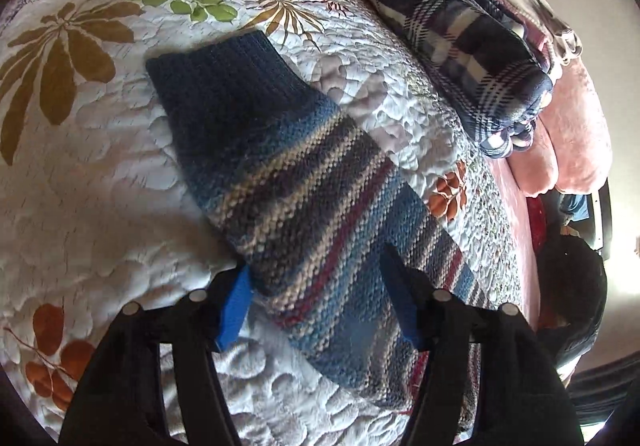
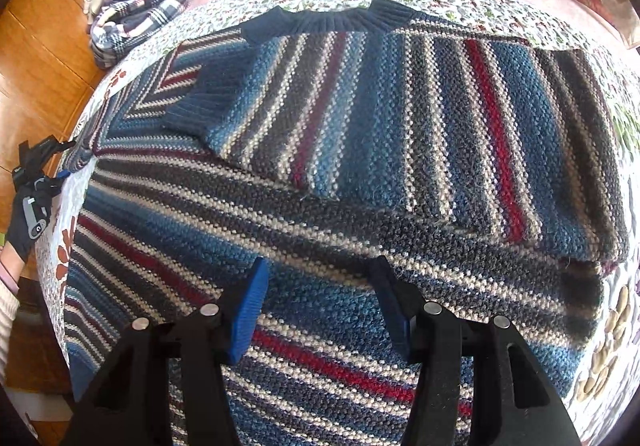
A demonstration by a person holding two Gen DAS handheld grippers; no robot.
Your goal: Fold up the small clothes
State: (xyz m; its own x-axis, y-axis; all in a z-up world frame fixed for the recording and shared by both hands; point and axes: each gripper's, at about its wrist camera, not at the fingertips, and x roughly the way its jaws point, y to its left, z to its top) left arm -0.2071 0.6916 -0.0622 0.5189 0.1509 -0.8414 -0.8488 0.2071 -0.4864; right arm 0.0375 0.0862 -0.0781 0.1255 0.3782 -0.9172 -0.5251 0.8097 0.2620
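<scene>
A knitted sweater [image 2: 360, 149] with blue, grey, cream and red stripes lies flat on a quilted bedspread [image 1: 100, 173]. One sleeve is folded across its chest, the dark blue cuff [image 2: 200, 101] at the left. In the left wrist view the other sleeve [image 1: 288, 181] stretches out over the quilt, ending in a dark blue cuff [image 1: 224, 81]. My left gripper [image 1: 316, 266] is open, its blue fingers straddling that sleeve near the shoulder. Open too, my right gripper [image 2: 320, 270] hovers over the sweater's lower body with nothing between its fingers.
A folded plaid blanket [image 1: 460, 45] and pink bedding [image 1: 580, 133] lie at the bed's far side. A gloved hand with the other gripper [image 2: 32, 197] shows at the bed's left edge. Wooden floor [image 2: 44, 25] lies beyond the bed.
</scene>
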